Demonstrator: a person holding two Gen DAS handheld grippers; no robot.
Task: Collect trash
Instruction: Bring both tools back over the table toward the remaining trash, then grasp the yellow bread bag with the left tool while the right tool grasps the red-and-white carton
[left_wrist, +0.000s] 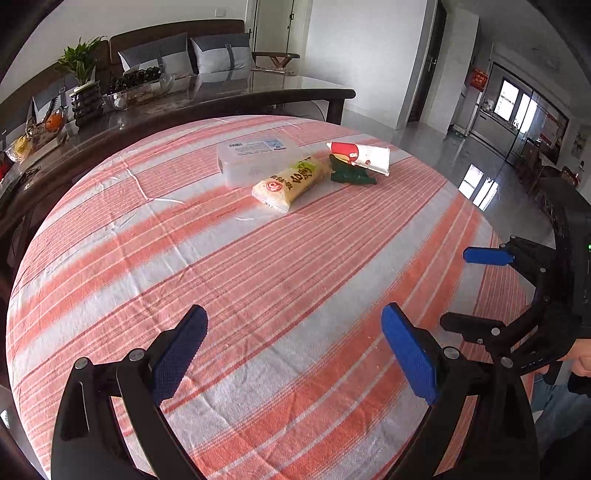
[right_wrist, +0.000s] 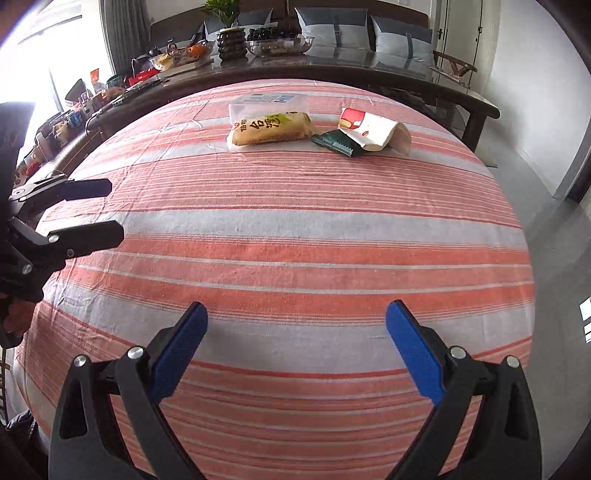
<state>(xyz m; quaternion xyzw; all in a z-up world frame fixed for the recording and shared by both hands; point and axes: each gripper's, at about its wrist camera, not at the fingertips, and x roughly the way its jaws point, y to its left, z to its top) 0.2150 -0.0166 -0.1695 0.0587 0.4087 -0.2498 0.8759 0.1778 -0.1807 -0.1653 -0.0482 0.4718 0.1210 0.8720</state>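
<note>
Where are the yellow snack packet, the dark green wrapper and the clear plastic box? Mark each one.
yellow snack packet (right_wrist: 271, 128), right wrist view, on the middle of its printed face.
dark green wrapper (right_wrist: 337, 143), right wrist view, on its flat middle.
clear plastic box (left_wrist: 245, 162), left wrist view, on its front wall.

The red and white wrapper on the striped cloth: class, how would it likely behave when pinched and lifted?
The red and white wrapper looks open-ended and creased, so it is probably light and floppy. It would likely crumple, and may slide on the tablecloth if pushed.

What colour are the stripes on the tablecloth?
Orange-red and white stripes on the tablecloth, clearest in the right wrist view.
</note>
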